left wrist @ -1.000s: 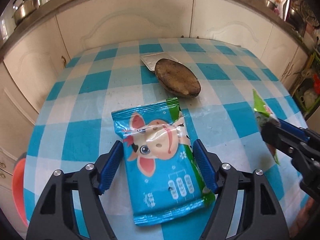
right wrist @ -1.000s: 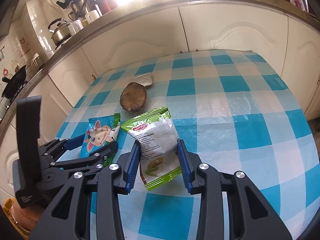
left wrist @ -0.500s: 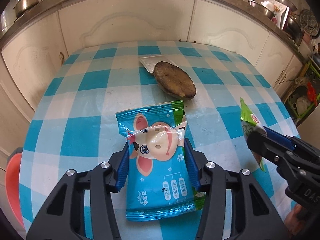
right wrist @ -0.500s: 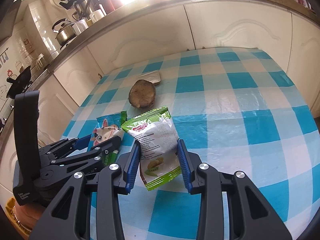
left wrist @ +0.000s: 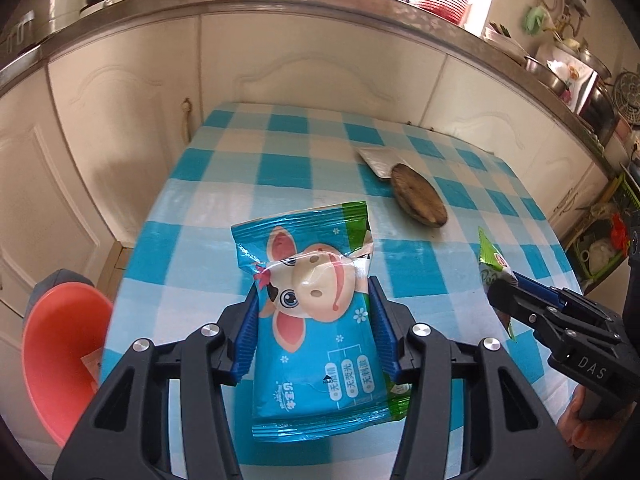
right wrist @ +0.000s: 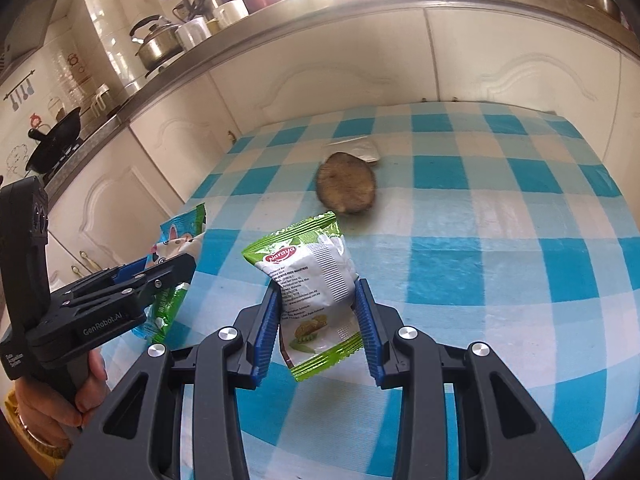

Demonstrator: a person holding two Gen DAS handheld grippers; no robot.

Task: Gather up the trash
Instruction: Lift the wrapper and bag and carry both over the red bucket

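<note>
My left gripper (left wrist: 314, 320) is shut on a blue cow-print wet-wipe packet (left wrist: 316, 312) and holds it above the checked table (left wrist: 224, 184). My right gripper (right wrist: 318, 316) is shut on a green and white snack packet (right wrist: 316, 276), also lifted off the table. The left gripper (right wrist: 160, 276) with its blue packet (right wrist: 180, 240) shows at the left of the right wrist view. The right gripper (left wrist: 508, 292) with the snack packet (left wrist: 490, 256) shows at the right of the left wrist view.
A brown flat round thing (left wrist: 418, 200) lies on the table beside a small silver sachet (left wrist: 378, 158). An orange-red bin (left wrist: 60, 344) stands on the floor left of the table. White cabinets (left wrist: 320, 64) run behind.
Both grippers have lifted their packets up off the table. The left gripper has swung left, so the red bin is now in its view.
</note>
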